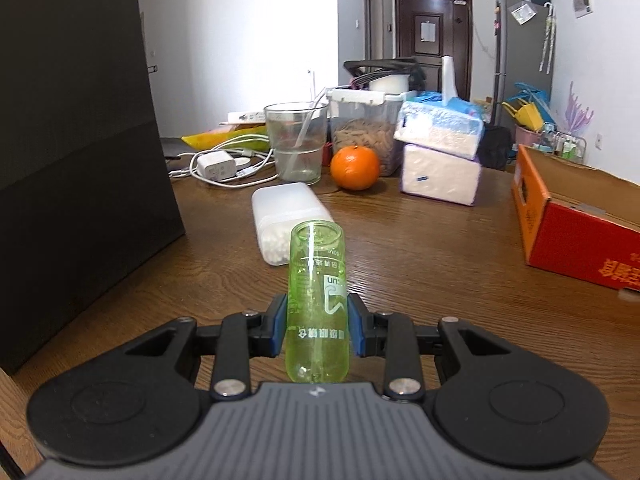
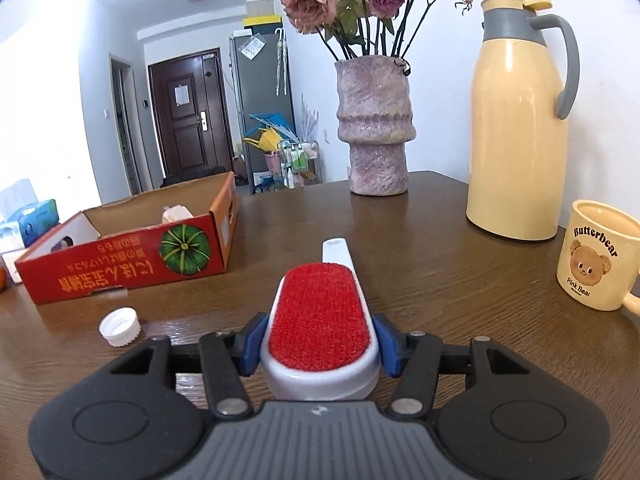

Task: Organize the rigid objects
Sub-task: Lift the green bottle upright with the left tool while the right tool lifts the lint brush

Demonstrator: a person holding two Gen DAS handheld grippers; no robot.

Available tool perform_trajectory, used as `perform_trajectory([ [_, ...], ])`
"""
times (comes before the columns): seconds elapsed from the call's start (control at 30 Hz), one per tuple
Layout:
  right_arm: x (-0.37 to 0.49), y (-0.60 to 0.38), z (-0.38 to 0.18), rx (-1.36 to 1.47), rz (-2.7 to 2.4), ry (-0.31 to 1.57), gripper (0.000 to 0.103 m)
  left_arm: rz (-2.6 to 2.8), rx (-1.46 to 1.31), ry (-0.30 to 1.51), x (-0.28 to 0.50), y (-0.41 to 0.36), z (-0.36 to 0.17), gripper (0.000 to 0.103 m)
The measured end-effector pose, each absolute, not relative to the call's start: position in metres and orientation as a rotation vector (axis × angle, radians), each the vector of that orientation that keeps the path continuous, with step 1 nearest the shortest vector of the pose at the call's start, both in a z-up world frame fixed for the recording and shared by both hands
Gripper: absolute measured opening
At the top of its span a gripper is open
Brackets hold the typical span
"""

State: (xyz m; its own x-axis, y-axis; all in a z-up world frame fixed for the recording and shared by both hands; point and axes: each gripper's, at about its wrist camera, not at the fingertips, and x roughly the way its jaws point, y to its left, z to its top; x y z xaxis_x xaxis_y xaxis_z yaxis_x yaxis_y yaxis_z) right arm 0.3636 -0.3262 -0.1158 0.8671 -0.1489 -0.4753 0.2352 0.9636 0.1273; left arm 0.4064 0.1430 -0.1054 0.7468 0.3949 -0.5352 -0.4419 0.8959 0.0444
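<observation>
Left gripper (image 1: pixel 318 330) pinches green bottle (image 1: pixel 317 308) above counter (image 1: pixel 420 240); right gripper (image 2: pixel 320 344) clamps red lint brush (image 2: pixel 320 320).

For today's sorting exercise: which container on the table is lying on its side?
The white plastic box lies flat; the glass cup and lidded jar stand upright.

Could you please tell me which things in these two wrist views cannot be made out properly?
- Cardboard box, right wrist view: the near wall hides most of the contents; only a pale item's top shows.
- Same box, left wrist view: cut off by the right edge.
- Green bottle in the left gripper: its rear end is hidden behind the gripper body.
- Lint brush in the right gripper: underside unseen.
- Mug: handle cut off by the edge.
</observation>
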Motion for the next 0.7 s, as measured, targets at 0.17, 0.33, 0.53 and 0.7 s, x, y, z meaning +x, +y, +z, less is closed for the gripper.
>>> perform_trajectory([
  [0.17, 0.360, -0.321, -0.115, 0.181, -0.187, 0.475, 0.055, 0.432, -0.078, 0.554, 0.401, 0.131, -0.103, 0.031],
  [0.33, 0.367, -0.315, -0.122, 0.157, -0.177, 0.535, 0.055, 0.416, -0.072, 0.576, 0.404, 0.127, -0.107, 0.031],
  [0.53, 0.383, -0.315, -0.132, 0.148, -0.175, 0.618, 0.055, 0.414, -0.072, 0.591, 0.406, 0.127, -0.109, 0.031],
  [0.7, 0.395, -0.313, -0.135, 0.128, -0.176, 0.647, 0.055, 0.414, -0.072, 0.592, 0.406, 0.127, -0.109, 0.031],
])
